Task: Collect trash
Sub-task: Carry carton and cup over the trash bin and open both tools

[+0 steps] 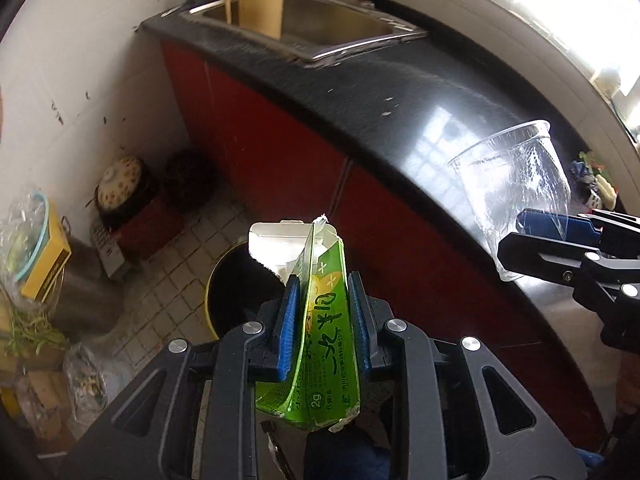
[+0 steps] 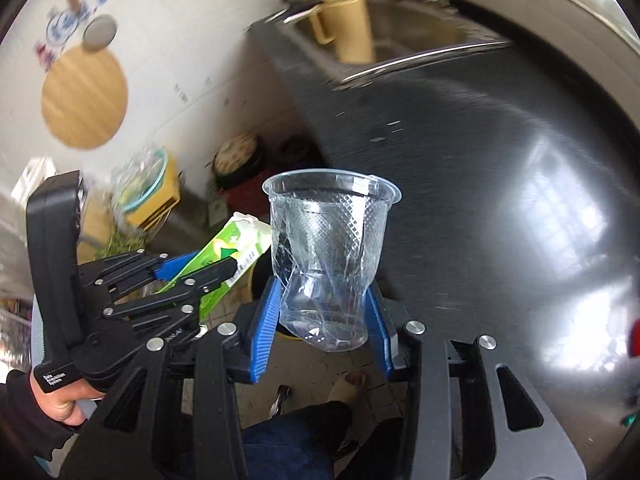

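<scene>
Trash here is two things, both already off the worktop: a green carton (image 1: 324, 320) and a clear plastic cup (image 2: 330, 256).

The carton looks empty and flattened, so basically weightless, but it's floppy card with a glossy skin. Probably slippery, and it'll buckle if squeezed harder. The left gripper (image 1: 324, 304) has its blue fingers (image 1: 289, 312) pinching the carton across the middle of its flat faces, torn top sticking up at 12 o'clock past the fingertips, bottom end hanging back toward the handle. Mid-body seems the sensible place to hold it, the ends would just fold.

The cup is thin, crinkly and already crumpled at the base. Super light, and I'd guess it cracks or pops out if pinched too hard. The right gripper (image 2: 326, 312) has its fingers (image 2: 266, 320) clamped on the lower, crushed part, rim up at 12 o'clock and well clear of the tips. The lower wall is stiffer than the rim, so that grip seems okay.

In the left view a bin (image 1: 240, 296) with a white box (image 1: 280, 248) in it sits on the floor right behind the carton, about 11 o'clock from the fingertips. The cup hangs at 3 o'clock, over the edge of the black worktop (image 1: 400, 128). The sink (image 1: 320, 24) is way off at 12.
</scene>
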`<state>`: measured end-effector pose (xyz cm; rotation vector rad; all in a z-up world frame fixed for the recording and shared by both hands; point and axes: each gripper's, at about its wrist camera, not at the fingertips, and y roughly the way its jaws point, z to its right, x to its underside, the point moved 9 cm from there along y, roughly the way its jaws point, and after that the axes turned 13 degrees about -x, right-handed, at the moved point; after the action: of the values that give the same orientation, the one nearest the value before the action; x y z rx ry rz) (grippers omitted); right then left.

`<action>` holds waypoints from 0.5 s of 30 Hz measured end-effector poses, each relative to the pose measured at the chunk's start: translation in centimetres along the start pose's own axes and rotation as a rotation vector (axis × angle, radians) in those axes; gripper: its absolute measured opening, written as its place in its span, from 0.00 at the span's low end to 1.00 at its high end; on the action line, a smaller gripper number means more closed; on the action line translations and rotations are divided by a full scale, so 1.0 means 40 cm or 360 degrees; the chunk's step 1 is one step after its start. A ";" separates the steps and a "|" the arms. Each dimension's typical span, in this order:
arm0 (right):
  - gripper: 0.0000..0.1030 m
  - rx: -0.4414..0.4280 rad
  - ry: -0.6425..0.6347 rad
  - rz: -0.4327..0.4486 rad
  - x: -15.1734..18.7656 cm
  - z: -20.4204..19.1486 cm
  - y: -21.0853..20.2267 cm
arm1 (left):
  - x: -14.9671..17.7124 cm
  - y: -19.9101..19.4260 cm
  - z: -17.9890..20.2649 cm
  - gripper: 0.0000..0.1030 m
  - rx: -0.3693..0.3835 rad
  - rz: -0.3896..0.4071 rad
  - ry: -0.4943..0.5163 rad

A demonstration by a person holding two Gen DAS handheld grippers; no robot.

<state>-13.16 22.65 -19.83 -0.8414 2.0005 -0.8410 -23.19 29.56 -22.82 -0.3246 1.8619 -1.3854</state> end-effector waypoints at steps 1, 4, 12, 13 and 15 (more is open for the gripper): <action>0.40 -0.0019 -0.0004 -0.0034 0.000 -0.015 0.037 | 0.011 0.021 -0.019 0.23 0.0001 -0.0019 -0.0018; 0.41 -0.0047 -0.0008 -0.0126 0.004 -0.045 0.140 | 0.035 0.089 -0.074 0.24 0.0006 -0.0064 -0.0081; 0.42 -0.0009 -0.0011 -0.0301 0.015 -0.057 0.319 | 0.056 0.225 -0.115 0.24 0.0007 -0.0130 -0.0095; 0.42 -0.0002 -0.0013 -0.0312 0.016 -0.053 0.326 | 0.057 0.235 -0.117 0.24 0.0006 -0.0136 -0.0085; 0.42 0.0004 -0.0009 -0.0320 0.013 -0.052 0.341 | 0.060 0.247 -0.119 0.24 0.0004 -0.0143 -0.0076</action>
<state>-18.74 30.41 -29.81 -1.0549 1.9316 -0.9525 -25.83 35.13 -32.23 -0.4413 1.8258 -1.4271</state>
